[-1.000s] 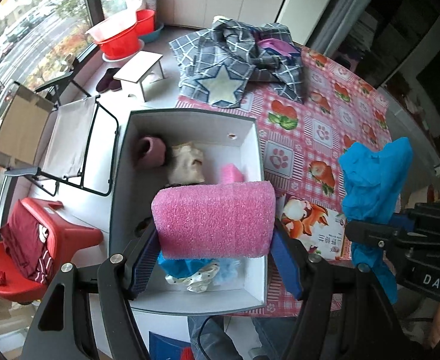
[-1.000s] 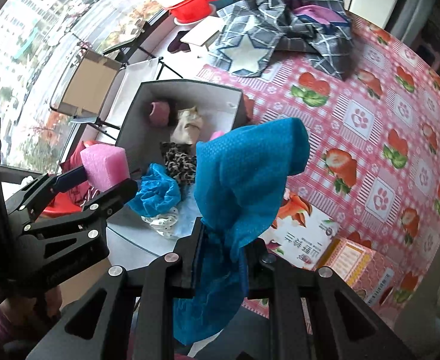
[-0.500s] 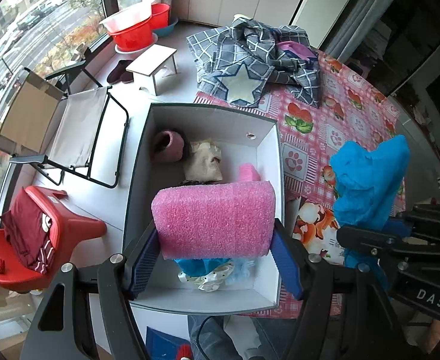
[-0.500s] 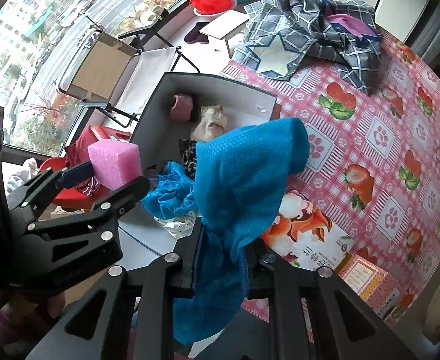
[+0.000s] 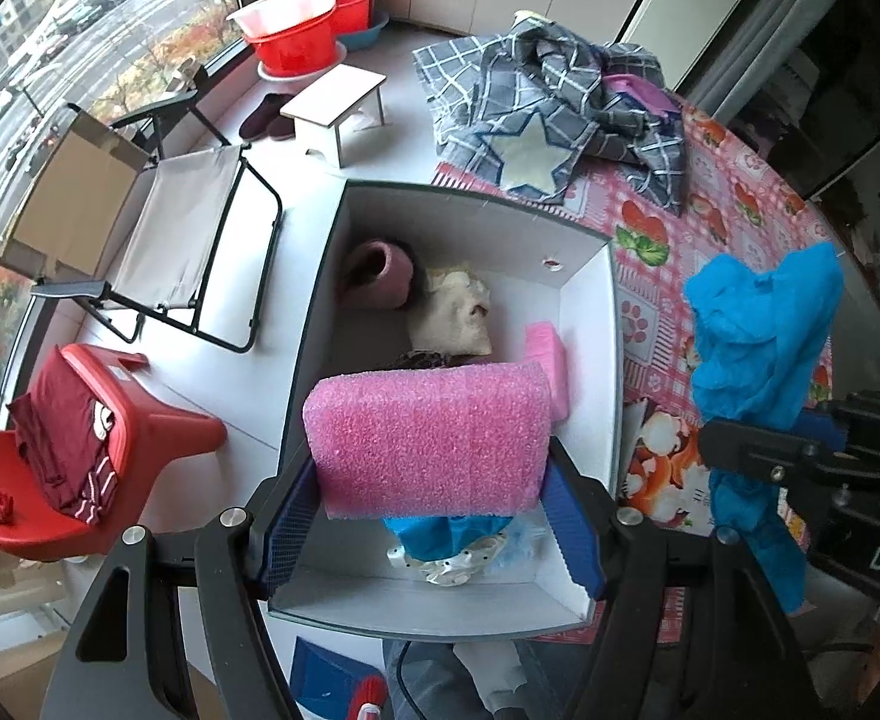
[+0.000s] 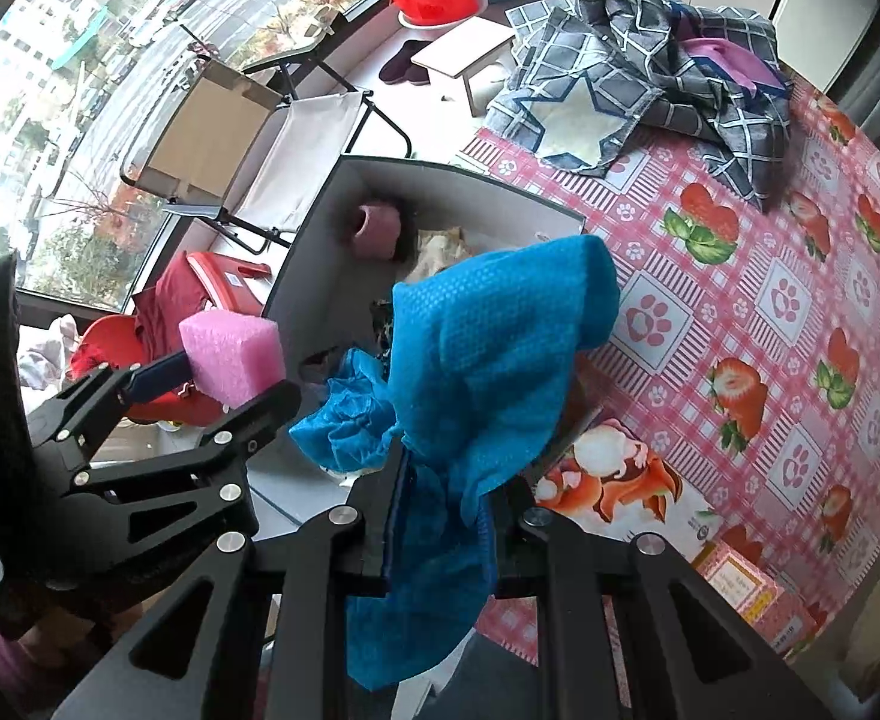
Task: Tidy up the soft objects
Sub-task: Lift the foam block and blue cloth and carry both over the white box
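My left gripper is shut on a pink foam block and holds it above the near part of the open white box. The foam block also shows in the right wrist view. My right gripper is shut on a blue cloth, held up over the box's right edge; the cloth also shows in the left wrist view. In the box lie a pink slipper, a beige cloth, a second pink foam piece and a blue and white bundle.
The box stands at the left edge of a table with a pink strawberry tablecloth. A grey checked blanket lies at the far end. A printed carton lies right of the box. A folding chair, red stool and red basins stand on the floor.
Both grippers have risen and drawn back a little, so the box and table look smaller and farther. Each still holds its object as before.
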Motion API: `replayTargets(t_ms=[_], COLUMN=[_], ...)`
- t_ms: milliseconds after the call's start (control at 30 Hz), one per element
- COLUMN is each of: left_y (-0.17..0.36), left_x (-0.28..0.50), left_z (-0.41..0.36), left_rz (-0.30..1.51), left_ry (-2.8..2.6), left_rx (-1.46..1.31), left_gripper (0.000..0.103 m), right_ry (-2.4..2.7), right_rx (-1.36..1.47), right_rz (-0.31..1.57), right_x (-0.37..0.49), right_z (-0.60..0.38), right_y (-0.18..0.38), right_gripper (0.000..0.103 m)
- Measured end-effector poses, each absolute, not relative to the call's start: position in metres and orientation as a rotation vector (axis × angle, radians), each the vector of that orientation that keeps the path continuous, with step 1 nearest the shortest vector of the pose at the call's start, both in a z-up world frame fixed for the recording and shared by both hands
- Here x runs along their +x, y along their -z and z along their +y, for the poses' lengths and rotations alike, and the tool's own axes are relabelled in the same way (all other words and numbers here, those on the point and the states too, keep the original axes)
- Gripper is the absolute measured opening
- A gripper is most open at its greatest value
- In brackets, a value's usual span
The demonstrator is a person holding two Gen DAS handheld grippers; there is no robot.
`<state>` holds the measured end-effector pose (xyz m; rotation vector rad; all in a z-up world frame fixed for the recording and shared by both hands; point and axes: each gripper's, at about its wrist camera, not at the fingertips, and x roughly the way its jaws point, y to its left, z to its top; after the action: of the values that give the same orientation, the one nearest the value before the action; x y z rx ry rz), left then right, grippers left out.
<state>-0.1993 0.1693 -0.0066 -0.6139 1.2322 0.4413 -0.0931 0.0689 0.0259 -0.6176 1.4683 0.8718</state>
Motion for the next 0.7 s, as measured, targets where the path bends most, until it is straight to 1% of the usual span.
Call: replayTargets(t_ms=[700], left_y=[0.035], left_x=[-0.179], left_z=[0.176], left_rz=[1.313], left_ry=[-0.459], left_rx=[-0.578], left_gripper=[0.073], right_ry=[-0.87], right_rx=[-0.624], right_rz=[1.493], right_x=[-0.077], right_z=[0.1], right_y=[-0.002], right_gripper=[0.02])
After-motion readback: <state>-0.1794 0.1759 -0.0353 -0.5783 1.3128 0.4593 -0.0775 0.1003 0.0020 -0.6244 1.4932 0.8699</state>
